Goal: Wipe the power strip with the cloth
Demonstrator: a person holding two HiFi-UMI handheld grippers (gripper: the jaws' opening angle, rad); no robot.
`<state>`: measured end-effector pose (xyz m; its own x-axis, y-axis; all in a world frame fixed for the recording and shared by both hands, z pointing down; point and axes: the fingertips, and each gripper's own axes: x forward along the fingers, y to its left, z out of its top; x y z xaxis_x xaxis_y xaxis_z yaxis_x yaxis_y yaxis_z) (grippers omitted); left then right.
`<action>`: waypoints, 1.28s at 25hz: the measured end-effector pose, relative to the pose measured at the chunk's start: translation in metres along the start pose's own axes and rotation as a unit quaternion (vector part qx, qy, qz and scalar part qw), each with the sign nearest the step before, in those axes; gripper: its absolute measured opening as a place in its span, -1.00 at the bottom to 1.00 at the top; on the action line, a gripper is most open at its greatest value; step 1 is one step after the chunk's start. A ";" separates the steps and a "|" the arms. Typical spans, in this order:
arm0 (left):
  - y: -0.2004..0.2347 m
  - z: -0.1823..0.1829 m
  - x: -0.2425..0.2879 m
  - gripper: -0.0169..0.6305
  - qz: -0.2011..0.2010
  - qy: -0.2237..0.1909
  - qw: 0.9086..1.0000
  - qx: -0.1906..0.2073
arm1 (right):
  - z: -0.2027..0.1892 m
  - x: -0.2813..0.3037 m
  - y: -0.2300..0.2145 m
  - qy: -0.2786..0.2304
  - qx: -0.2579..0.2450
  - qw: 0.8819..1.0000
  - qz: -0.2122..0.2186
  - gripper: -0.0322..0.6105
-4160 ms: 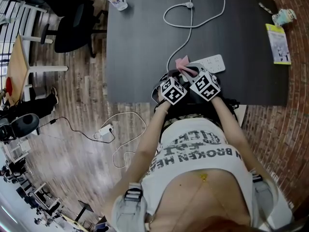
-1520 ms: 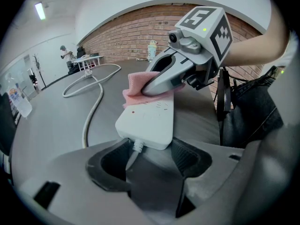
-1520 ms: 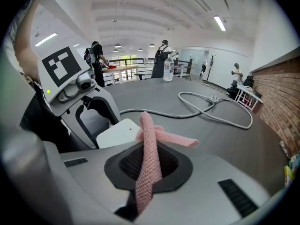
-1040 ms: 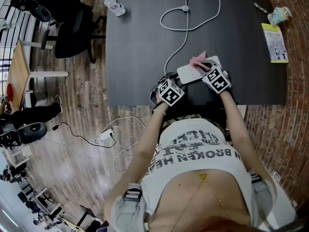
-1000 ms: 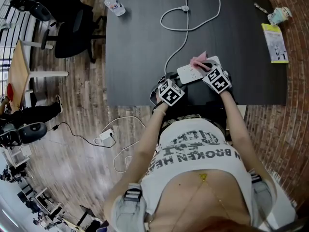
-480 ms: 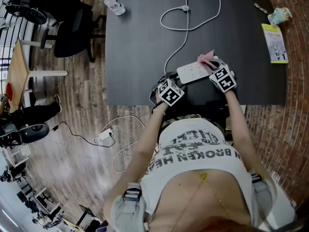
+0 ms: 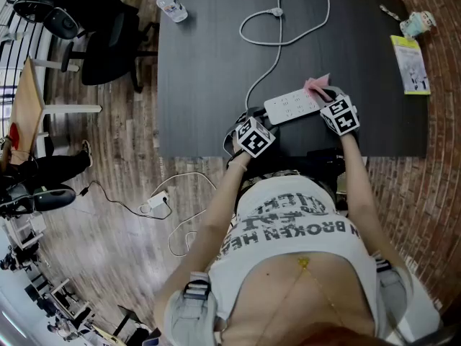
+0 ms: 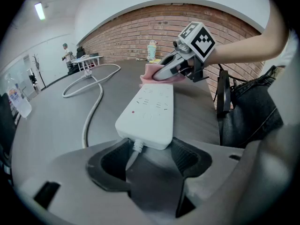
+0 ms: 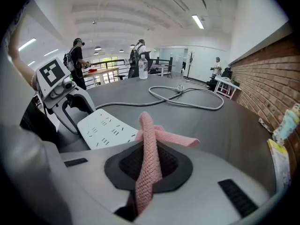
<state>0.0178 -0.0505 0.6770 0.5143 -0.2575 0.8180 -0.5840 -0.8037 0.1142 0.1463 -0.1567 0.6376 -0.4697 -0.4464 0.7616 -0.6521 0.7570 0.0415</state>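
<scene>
In the head view the strip [image 7: 292,107] lies near the table's [image 7: 209,85] near edge, with its cord [image 7: 284,20] looping away to the far side. The left gripper [image 7: 261,117] is at the strip's left end. The right gripper [image 7: 325,94] holds the pink cloth [image 7: 317,85] at the right end. The cloth sits so close to that end that a further stroke rightward would likely run off onto the table and leave the sockets unwiped.

In the left gripper view the jaws are pressed onto the strip's [image 8: 147,111] cord end, catching only its corners. That hold looks shallow. I judge that a hard push from the cloth [image 8: 151,74] could pivot the strip or pop it free. The cord [image 8: 91,111] could then drag it sideways.

In the right gripper view the jaws pinch a narrow fold of cloth [image 9: 150,139], and most of it bunches loose beyond them. The strip [image 9: 105,128] lies just left of the cloth. With so little cloth gripped, friction on the strip may pull it out, or the hard jaw tips may scrape the plastic instead.
</scene>
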 end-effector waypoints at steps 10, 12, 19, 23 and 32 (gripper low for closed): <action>-0.004 -0.001 0.001 -0.12 -0.010 0.002 1.000 -0.001 | -0.015 -0.009 -0.026 -0.002 0.043 0.998 -0.036 -0.85; -0.002 -0.002 0.002 -0.12 -0.004 0.003 1.000 -0.001 | -0.017 -0.011 -0.031 -0.004 0.052 0.998 -0.041 -0.85; -0.001 -0.002 0.002 -0.12 0.001 0.004 1.000 -0.001 | -0.019 -0.013 -0.032 -0.012 0.053 0.997 -0.054 -0.85; -0.005 -0.001 0.001 -0.12 -0.007 0.003 1.000 -0.002 | -0.019 -0.013 -0.032 -0.014 0.049 0.997 -0.061 -0.85; -0.001 -0.004 0.002 -0.12 0.000 0.004 1.000 -0.001 | -0.018 -0.013 -0.033 -0.017 0.078 0.994 -0.075 -0.85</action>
<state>0.0170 -0.0487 0.6806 0.5092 -0.2542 0.8223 -0.5857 -0.8023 0.1147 0.1847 -0.1673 0.6382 -0.3783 -0.5668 0.7318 -0.7992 0.5990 0.0508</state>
